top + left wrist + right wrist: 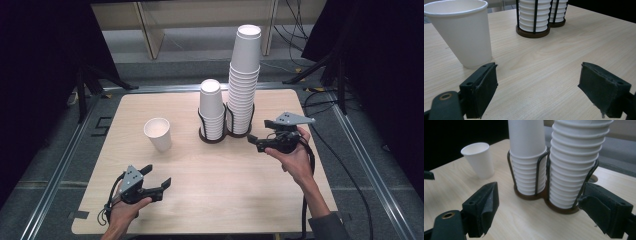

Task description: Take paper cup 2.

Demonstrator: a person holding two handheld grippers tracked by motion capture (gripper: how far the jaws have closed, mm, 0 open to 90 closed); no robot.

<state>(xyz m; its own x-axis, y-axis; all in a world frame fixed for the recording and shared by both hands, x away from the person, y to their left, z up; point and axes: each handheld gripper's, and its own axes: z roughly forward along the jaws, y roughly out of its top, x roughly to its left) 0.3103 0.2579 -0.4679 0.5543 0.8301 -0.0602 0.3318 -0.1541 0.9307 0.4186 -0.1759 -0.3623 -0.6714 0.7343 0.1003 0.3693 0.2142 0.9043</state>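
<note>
1. Nearest the lens: black pads of the left tool, spread apart, nothing between them, held low over the surface.
2. Just beyond its left pad, off to the left of the gap rather than centred in it: single paper cup. Not touching.
3. Stands upright on the surface, mouth up, narrow base down; long axis vertical. Well left of the wire holder, apart from both stacks.
4. Seen from the high view: sits farther up the surface than the left tool, which is far nearer it than the right tool is.
5. Probably calls for a swing of the left tool toward its own left to centre the cup wall between the pads, coming in level at the side.
6. Right tool: also spread apart and empty, held above the surface just beside the tall cup stack, aimed at it and the short cup stack.
7. Both stacks nested mouth down in the holder, long axes vertical, tall one on the right tool's side.
</note>
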